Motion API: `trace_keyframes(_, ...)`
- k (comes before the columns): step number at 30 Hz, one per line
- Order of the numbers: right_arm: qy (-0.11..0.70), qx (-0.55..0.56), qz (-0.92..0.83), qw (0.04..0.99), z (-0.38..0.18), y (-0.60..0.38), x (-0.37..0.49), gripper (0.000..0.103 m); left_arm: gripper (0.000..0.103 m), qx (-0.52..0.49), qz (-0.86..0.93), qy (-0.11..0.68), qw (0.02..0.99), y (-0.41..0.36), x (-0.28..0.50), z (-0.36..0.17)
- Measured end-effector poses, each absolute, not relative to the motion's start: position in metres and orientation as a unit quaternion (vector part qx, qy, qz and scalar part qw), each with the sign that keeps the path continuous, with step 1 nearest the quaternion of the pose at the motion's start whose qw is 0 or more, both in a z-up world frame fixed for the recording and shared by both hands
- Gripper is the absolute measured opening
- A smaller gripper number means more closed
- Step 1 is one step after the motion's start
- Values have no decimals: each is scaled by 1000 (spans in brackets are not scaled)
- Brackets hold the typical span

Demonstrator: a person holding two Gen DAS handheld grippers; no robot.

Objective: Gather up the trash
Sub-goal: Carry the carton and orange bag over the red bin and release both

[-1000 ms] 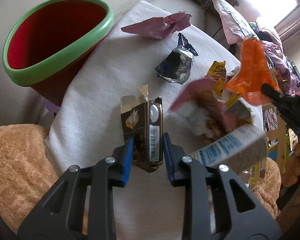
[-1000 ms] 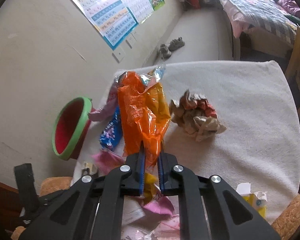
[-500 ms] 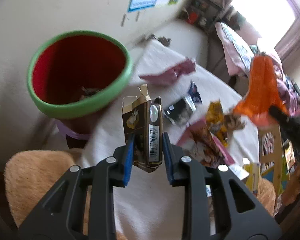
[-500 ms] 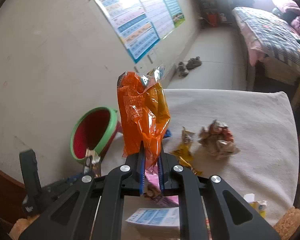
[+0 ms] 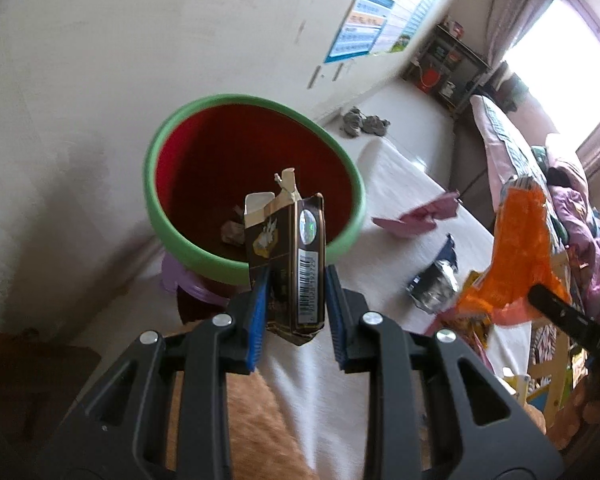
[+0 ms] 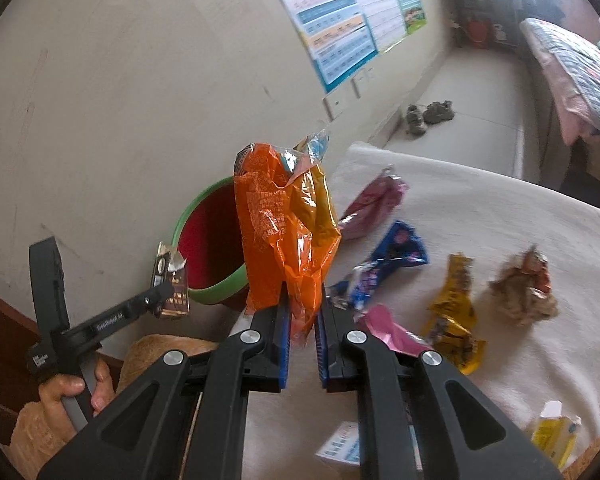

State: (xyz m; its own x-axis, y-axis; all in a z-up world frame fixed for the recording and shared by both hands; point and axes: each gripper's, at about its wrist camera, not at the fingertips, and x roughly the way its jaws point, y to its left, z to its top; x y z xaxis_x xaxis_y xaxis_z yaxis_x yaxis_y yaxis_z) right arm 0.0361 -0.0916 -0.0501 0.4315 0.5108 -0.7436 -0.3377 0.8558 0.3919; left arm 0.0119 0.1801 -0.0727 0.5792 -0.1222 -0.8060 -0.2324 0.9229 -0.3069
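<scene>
Now carrying trash to the bin.
Left claw [image 5: 296, 300] clenched on stiff, torn dark carton [image 5: 296, 264], just short of the green-rimmed red bin [image 5: 204, 248]: push on over the rim before letting go. Right claw [image 6: 302, 338] pinching crinkly orange wrapper [image 6: 284, 236] above the towel-covered surface [image 6: 500, 216]; limp film, so drop from straight above.

You've got a white blanket surface [image 6: 500, 216] at frame right w/ pink wrapper [image 6: 374, 200], blue wrapper [image 6: 396, 252], yellow wrapper [image 6: 454, 300], crumpled ball [image 6: 522, 288]; yellow carton [image 6: 554, 436] lower right.
</scene>
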Motion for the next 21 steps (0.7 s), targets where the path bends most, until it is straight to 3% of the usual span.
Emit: trace_keyframes(21,467,-5,302,831,-56,16,71,10,26,-226,60,455,859,220,30,-85)
